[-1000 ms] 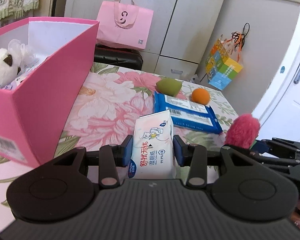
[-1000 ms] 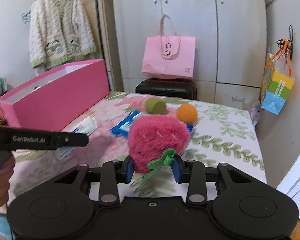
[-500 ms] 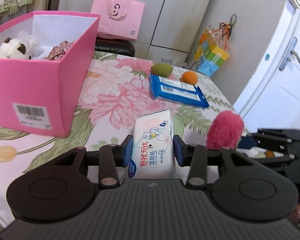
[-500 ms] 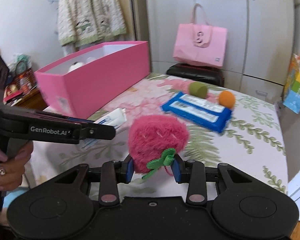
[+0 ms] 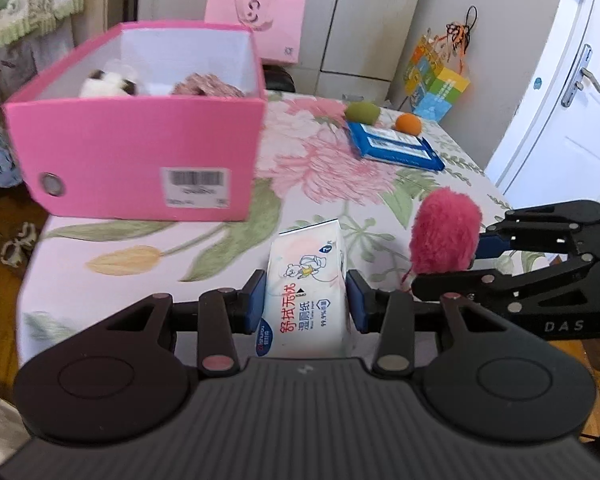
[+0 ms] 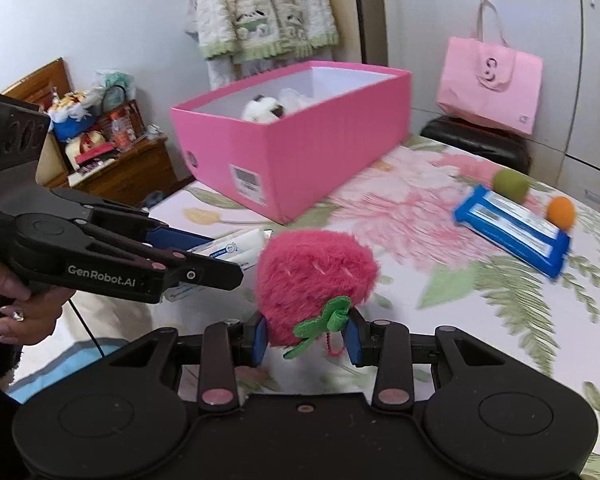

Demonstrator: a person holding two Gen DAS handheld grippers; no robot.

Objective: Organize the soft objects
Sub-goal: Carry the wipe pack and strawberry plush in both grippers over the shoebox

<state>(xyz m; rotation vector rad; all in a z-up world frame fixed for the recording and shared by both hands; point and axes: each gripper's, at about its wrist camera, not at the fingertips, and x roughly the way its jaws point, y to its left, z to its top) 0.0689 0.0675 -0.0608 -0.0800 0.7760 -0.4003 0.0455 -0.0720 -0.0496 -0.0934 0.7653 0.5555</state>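
My left gripper is shut on a white wet-wipes pack and holds it above the table's near edge. My right gripper is shut on a pink plush strawberry with a green leaf; it also shows in the left wrist view, just right of the pack. The pink box stands at the left of the floral table and holds a white plush toy and a brownish soft item. The box also shows in the right wrist view.
A blue wipes pack, a green sponge and an orange sponge lie at the far side of the floral tablecloth. A pink bag and cupboards stand behind. A door is at right.
Both grippers have pulled back toward the near edge and turned left with their loads. The pink box is now more central, with its inside in view.
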